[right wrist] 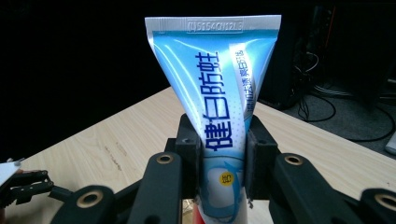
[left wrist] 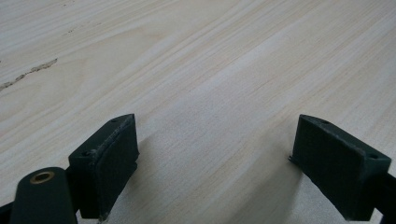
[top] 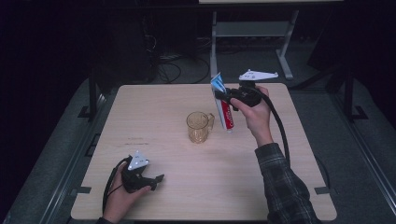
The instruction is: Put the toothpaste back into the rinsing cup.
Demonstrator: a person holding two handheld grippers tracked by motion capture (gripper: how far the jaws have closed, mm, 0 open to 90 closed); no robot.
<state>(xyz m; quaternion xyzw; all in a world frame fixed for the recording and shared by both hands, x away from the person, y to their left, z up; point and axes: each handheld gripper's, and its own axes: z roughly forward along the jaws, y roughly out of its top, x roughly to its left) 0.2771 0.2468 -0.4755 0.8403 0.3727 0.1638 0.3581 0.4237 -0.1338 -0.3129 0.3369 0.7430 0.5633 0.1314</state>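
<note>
My right gripper (top: 223, 98) is shut on a blue, white and red toothpaste tube (top: 222, 103), held upright above the table with its crimped end up and its cap end down. In the right gripper view the tube (right wrist: 219, 107) stands pinched between the two black pads (right wrist: 258, 154). An amber clear plastic mug (top: 199, 126) sits on the wooden table (top: 154, 107), just left of and below the tube's cap end. My left gripper (top: 159, 180) rests low at the table's front left, open with nothing between its pads (left wrist: 109, 158).
The table's far edge meets a dark floor with cables (top: 173, 70) and a metal stand (top: 280, 42). A plaid sleeve (top: 285, 182) crosses the table's right front. The left gripper (right wrist: 23, 184) shows at the bottom left of the right gripper view.
</note>
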